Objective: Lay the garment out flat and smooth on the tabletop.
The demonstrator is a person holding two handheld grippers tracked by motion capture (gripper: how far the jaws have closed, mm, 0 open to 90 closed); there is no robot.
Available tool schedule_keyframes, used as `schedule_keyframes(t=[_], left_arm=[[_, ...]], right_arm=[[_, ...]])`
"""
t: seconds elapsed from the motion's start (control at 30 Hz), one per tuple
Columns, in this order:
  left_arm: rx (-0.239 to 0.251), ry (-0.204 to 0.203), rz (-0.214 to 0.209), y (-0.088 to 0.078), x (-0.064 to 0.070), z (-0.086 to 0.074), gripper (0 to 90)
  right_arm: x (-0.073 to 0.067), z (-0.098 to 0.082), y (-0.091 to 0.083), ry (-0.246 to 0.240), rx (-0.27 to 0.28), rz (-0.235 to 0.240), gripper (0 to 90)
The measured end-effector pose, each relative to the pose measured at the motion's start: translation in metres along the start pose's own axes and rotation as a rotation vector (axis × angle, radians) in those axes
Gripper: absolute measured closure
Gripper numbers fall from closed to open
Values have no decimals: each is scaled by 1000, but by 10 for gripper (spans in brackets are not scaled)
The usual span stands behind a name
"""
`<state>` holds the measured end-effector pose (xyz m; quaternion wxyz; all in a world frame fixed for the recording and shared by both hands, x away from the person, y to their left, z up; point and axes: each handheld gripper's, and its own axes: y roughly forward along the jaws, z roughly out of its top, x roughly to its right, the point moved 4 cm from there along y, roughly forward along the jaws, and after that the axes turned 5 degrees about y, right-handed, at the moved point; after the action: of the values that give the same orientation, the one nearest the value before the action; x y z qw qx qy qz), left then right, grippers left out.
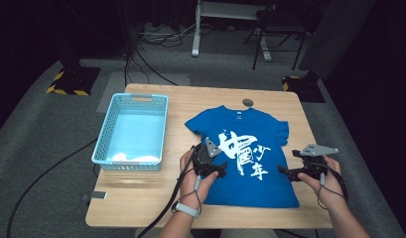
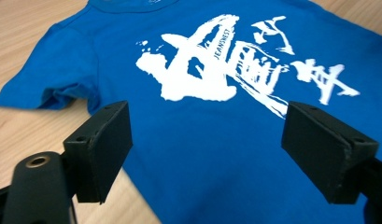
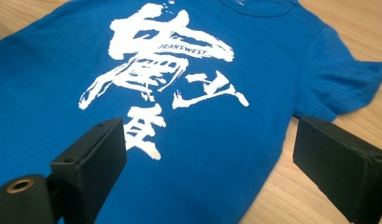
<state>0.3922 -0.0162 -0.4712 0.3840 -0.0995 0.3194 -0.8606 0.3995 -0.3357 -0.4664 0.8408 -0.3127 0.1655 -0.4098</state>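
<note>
- Blue T-shirt (image 1: 242, 153) lies spread flat on the wooden desk (image 1: 141, 191), front up, collar at the far edge, between the two claws.
- White brush-style lettering (image 1: 245, 151) covers its chest (the small word JEANSWEST reads within it in both gripper views).
- Left claw (image 1: 218, 168) sits at the shirt's left edge, held in the person's left hand (image 1: 195, 173); its jaws stand wide apart with nothing between them.
- In the left gripper view the left claw (image 2: 207, 154) hovers over the blue cloth, one jaw above the shirt's side edge where bare wood begins, a short sleeve (image 2: 48, 91) just ahead of that jaw.
- Right claw (image 1: 285, 171) is at the shirt's right edge, in the right hand (image 1: 324, 181), jaws likewise spread and empty.
- In the right gripper view the right claw (image 3: 207, 168) has one jaw over the print and the other over bare wood just beyond the shirt's side.
- A light-blue plastic basket (image 1: 103, 144) stands on the desk well to the left of the left claw.
- A small grey round thing (image 1: 247, 102) lies beyond the collar.
</note>
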Motion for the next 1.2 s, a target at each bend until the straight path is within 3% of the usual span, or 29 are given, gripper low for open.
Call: schedule_keyframes(t=[0.27, 0.8, 1.2], left_arm=[[13, 31, 26, -29, 0, -7, 156], [44, 20, 52, -70, -20, -39, 127], [14, 29, 51, -84, -33, -74, 105]], right_arm=[[0, 2, -24, -9, 20, 10, 101], [9, -11, -47, 19, 5, -21, 104], [19, -25, -54, 48, -9, -28, 101]])
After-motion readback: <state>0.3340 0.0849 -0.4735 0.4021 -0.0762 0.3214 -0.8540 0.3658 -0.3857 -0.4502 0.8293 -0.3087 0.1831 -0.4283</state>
